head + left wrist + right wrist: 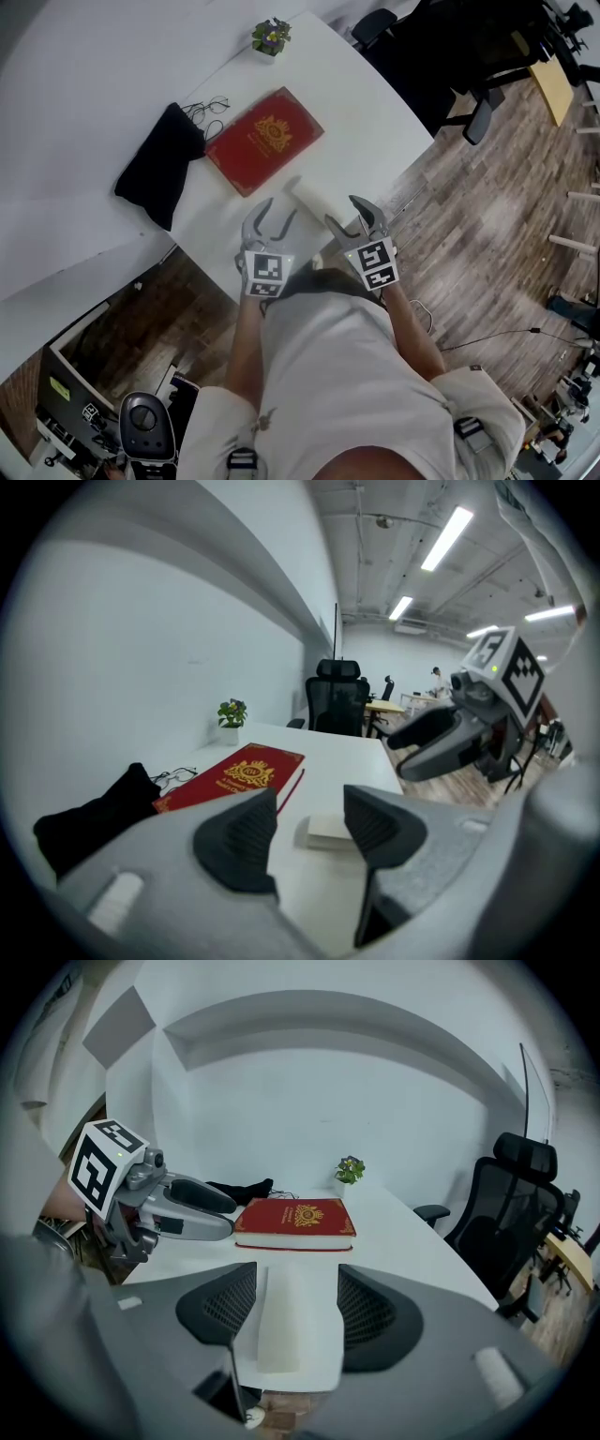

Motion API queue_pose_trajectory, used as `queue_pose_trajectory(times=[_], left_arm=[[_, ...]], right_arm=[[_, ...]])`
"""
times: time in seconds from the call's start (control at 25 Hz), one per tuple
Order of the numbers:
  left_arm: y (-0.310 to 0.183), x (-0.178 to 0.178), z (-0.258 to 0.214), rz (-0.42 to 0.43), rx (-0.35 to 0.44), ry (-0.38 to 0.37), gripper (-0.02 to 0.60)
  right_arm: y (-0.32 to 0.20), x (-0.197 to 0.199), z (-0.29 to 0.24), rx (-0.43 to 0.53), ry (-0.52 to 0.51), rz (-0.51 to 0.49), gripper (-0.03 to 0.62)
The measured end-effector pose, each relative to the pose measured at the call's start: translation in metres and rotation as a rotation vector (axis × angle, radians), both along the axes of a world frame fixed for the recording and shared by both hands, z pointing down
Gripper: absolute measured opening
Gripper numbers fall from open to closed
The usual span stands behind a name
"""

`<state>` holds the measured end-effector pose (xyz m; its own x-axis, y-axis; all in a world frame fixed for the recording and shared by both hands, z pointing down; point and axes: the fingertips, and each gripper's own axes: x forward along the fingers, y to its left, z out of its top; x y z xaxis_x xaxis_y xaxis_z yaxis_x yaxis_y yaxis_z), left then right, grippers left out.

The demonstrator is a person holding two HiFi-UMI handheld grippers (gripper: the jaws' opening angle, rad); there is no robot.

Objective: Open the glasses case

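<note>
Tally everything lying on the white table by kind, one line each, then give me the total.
Glasses case: 1
Red book: 1
Black cloth: 1
Eyeglasses: 1
Potted plant: 1
Total: 5

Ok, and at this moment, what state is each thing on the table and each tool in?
Glasses case: closed, lying flat on the table, not gripped.
Red book: closed, flat, cover up.
Black pouch: lying slumped on the table.
Eyeglasses: out of the case, resting beside the pouch.
Potted plant: upright.
Left tool: open, empty.
Right tool: open, nothing gripped.
</note>
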<state>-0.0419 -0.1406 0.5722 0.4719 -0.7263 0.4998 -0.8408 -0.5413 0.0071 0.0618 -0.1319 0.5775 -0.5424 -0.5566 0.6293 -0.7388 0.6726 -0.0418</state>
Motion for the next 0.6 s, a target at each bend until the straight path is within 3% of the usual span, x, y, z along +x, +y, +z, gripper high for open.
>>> queue_pose_trajectory(times=[0.6], left_arm=[[-0.004, -0.001, 0.036, 0.01, -0.082, 0.018, 0.221]], right_arm=[[0.001, -0.013, 0.029, -0.049, 0.038, -0.021, 0.275]])
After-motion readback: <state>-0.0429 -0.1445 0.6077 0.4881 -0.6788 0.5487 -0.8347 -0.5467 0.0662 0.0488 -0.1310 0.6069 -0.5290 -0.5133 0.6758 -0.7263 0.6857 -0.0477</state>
